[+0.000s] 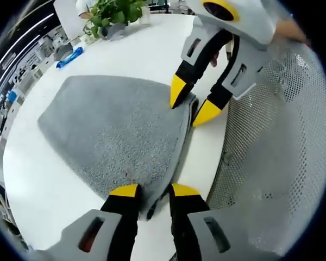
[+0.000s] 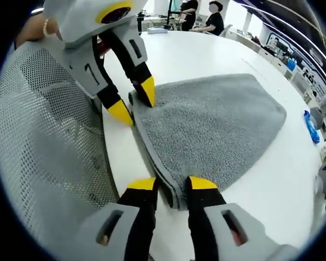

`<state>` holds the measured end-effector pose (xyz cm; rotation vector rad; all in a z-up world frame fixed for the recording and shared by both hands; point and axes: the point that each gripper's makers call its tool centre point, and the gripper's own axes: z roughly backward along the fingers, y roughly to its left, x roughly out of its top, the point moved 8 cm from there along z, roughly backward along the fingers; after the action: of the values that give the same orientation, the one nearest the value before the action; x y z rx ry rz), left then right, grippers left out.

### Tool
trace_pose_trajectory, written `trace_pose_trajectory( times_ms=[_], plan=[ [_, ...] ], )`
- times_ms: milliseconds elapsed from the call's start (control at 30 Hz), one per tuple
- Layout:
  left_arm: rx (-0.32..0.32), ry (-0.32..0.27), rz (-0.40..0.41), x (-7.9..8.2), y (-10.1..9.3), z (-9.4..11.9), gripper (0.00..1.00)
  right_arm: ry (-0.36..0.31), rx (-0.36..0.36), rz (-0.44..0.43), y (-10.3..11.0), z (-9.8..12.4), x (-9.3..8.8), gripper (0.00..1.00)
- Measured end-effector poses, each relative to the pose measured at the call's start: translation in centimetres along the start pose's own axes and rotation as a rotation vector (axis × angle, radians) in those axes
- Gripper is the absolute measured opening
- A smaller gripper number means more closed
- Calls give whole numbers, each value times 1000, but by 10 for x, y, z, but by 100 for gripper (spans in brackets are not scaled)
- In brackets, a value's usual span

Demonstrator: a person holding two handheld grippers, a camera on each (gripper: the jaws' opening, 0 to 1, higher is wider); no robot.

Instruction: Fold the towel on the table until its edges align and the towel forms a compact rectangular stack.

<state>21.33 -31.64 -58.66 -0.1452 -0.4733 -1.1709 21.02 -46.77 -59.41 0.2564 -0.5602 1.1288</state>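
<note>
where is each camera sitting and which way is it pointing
Left gripper view: rides the left gripper, looking along its yellow-tipped fingers, which straddle a corner of the folded grey terry towel on the white table; the right gripper enters top right.
Right gripper view: rides the right gripper, facing the opposite way at the towel's other near corner.
Shared: towel, table, grey mesh chair back.

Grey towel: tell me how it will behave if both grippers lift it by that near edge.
The towel is probably floppy: its layers curve and bunch at the edge between the left gripper and right gripper. It would likely sag between the grips. Its looped pile looks grippy, so slipping seems unlikely.
</note>
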Motion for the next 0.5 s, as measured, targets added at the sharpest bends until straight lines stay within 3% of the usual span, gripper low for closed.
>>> trace_pose_trajectory(
  times_ms=[233,500],
  plan=[
    [17,-3,8,0,-1,0,21,-18,-2,16,0,1,-2,18],
    [45,0,18,2,-2,-1,19,-27,-33,51,-3,-1,-3,9]
  ],
)
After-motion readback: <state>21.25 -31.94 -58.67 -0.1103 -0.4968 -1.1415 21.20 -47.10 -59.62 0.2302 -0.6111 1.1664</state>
